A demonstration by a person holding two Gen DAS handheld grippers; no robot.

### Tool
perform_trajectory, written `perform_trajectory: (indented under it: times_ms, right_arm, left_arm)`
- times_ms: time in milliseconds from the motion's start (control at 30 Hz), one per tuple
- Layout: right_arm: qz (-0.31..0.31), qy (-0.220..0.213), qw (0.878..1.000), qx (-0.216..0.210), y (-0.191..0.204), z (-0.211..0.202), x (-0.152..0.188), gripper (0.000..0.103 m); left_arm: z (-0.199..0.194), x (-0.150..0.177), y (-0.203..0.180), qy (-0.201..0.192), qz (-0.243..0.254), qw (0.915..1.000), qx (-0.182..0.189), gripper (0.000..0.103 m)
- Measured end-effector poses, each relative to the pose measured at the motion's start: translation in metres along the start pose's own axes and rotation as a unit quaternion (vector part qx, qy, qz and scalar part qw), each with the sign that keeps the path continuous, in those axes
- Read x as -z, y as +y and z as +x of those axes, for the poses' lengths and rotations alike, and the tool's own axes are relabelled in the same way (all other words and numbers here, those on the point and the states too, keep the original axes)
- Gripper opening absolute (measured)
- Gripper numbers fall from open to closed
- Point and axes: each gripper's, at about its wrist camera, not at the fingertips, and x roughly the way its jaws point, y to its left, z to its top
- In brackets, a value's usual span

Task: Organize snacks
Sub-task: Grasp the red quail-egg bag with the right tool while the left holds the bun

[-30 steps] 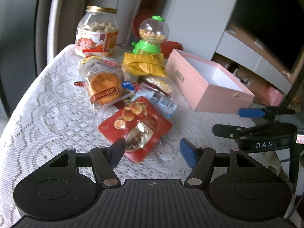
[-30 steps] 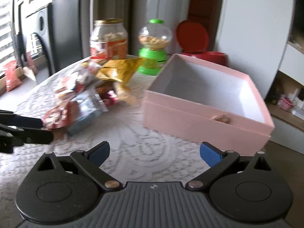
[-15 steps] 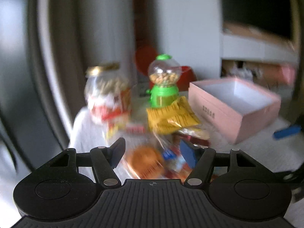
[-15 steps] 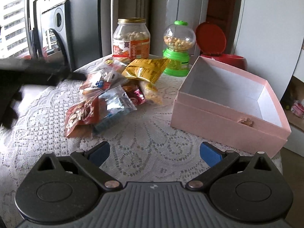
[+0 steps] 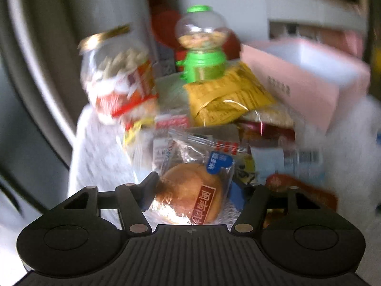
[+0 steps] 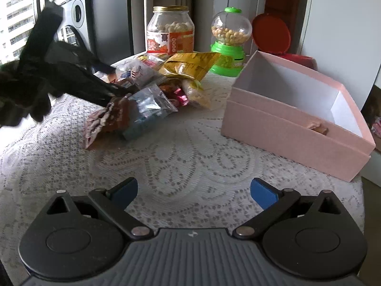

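A heap of snack packets lies on the lace-covered table. In the left wrist view my left gripper (image 5: pixel 194 190) is open, its fingers on either side of a clear-wrapped round cake (image 5: pixel 193 190). A yellow packet (image 5: pixel 226 97) and a red packet (image 5: pixel 302 193) lie in the heap. In the right wrist view my right gripper (image 6: pixel 194 189) is open and empty above the bare tablecloth. The left gripper (image 6: pixel 71 76) reaches into the heap (image 6: pixel 147 95) from the left. The open pink box (image 6: pixel 295 119) stands at the right.
A glass jar of snacks (image 6: pixel 170 31) and a green candy dispenser (image 6: pixel 229 43) stand behind the heap. A red-lidded bin (image 6: pixel 271 35) is beyond the table. The table edge (image 6: pixel 362 190) runs close behind the pink box.
My left gripper has moved down and forward into the heap, and the round cake now sits between its fingers. My right gripper has pulled back a little and stays open.
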Motion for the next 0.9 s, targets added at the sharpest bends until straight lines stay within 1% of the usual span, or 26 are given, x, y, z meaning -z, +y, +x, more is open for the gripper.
perform_trajectory:
  times_ms: [67,100,133,167,200,300,367,433,533,567,600,633,667,700,767,833,900]
  right_arm:
    - [-0.003,-0.010,1.000,-0.001,0.004,-0.006,-0.002,0.101]
    - [-0.003,-0.015,1.000,-0.003,0.006,-0.010,-0.003,0.101]
    - [-0.001,-0.020,1.000,-0.007,0.009,-0.013,-0.004,0.101]
    - [0.001,-0.021,1.000,-0.012,0.010,-0.014,-0.006,0.101]
    - [0.005,-0.021,1.000,-0.020,0.014,-0.014,-0.008,0.101]
    - [0.011,-0.014,0.999,-0.044,0.027,-0.006,-0.017,0.101]
    - [0.008,-0.010,0.998,-0.055,0.043,0.004,-0.025,0.101]
    - [0.008,-0.004,0.998,-0.058,0.059,0.015,-0.034,0.101]
    - [-0.002,0.019,0.998,-0.067,0.076,0.032,-0.044,0.096]
    - [-0.009,0.028,0.997,-0.066,0.079,0.036,-0.045,0.095]
    - [-0.017,0.037,0.997,-0.061,0.081,0.040,-0.047,0.092]
    - [-0.023,0.046,0.997,-0.054,0.082,0.043,-0.048,0.090]
    - [-0.028,0.054,0.997,-0.045,0.082,0.045,-0.049,0.085]
    - [-0.033,0.059,0.997,-0.033,0.080,0.044,-0.050,0.083]
    - [-0.040,0.058,0.998,-0.002,0.074,0.041,-0.055,0.083]
    - [-0.055,0.049,0.995,0.061,0.069,0.037,-0.061,0.083]
    - [-0.073,0.032,0.988,0.135,0.065,0.036,-0.067,0.082]
  left_arm:
    - [-0.013,0.007,0.012,-0.012,-0.066,0.9977,0.006,0.062]
    - [-0.025,0.016,0.018,-0.023,-0.110,0.9936,0.013,0.062]
    - [-0.036,0.023,0.022,-0.031,-0.140,0.9895,0.016,0.062]
    - [-0.050,0.033,0.022,-0.041,-0.172,0.9842,0.014,0.062]
    - [-0.062,0.042,0.020,-0.046,-0.189,0.9808,0.006,0.062]
    - [-0.093,0.066,0.006,-0.048,-0.218,0.9744,-0.030,0.062]
    - [-0.108,0.079,0.001,-0.052,-0.237,0.9690,-0.044,0.062]
    - [-0.116,0.089,0.001,-0.056,-0.254,0.9640,-0.054,0.062]
    - [-0.123,0.100,0.001,-0.058,-0.277,0.9558,-0.079,0.062]
    - [-0.120,0.102,0.003,-0.057,-0.282,0.9546,-0.078,0.062]
    - [-0.119,0.104,0.004,-0.056,-0.284,0.9542,-0.076,0.062]
    - [-0.119,0.105,0.004,-0.059,-0.284,0.9538,-0.078,0.062]
    - [-0.119,0.106,0.005,-0.064,-0.286,0.9526,-0.080,0.062]
    - [-0.120,0.107,0.006,-0.071,-0.292,0.9504,-0.081,0.062]
    - [-0.121,0.109,0.006,-0.083,-0.295,0.9481,-0.085,0.062]
    - [-0.119,0.111,0.005,-0.090,-0.293,0.9478,-0.088,0.062]
    - [-0.116,0.112,0.004,-0.086,-0.288,0.9500,-0.083,0.062]
